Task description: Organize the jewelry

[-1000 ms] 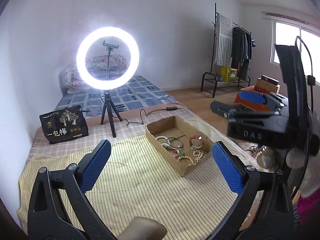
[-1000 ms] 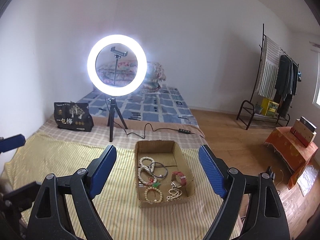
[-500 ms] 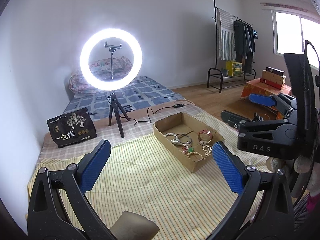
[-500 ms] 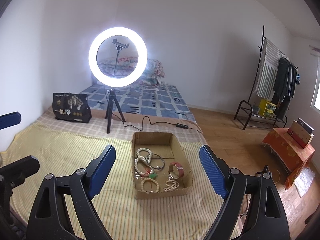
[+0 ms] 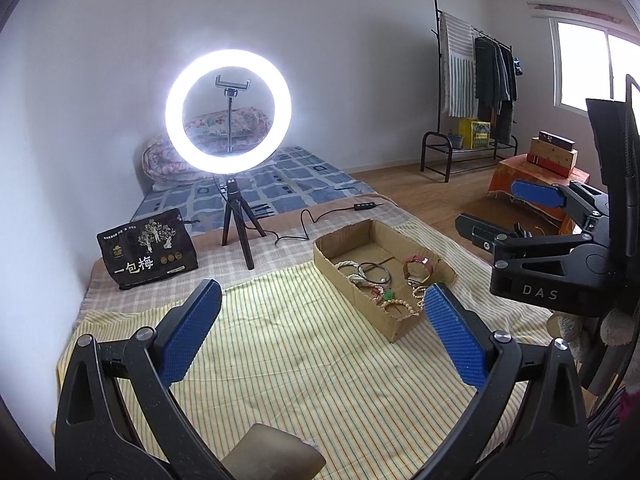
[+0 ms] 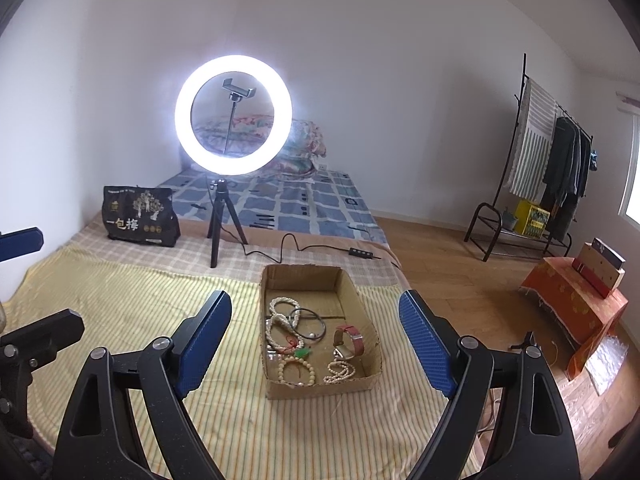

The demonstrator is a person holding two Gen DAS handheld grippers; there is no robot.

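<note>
Now we are holding both tongs, left gripper (image 5: 320, 336) and right gripper (image 6: 316, 344), spread apart and empty, before one cardboard box (image 6: 362, 383) holding one watch (image 6: 349, 340).

The left wrist camera is looking forward between the blue pads of the left hand-held gripper (image 5: 320, 332), hovering above the striped cloth (image 5: 280, 356) and facing the ring light (image 5: 228, 110), with the cardboard box (image 5: 384, 276) lying right of centre. The right wrist camera is riding the right hand-held gripper (image 6: 316, 340), facing the same way with the box nearly centred (slightly nearer). Both views are sharing the box, ring light, black bag (image 6: 138, 216) and clothes rack (image 6: 548, 168).
</note>
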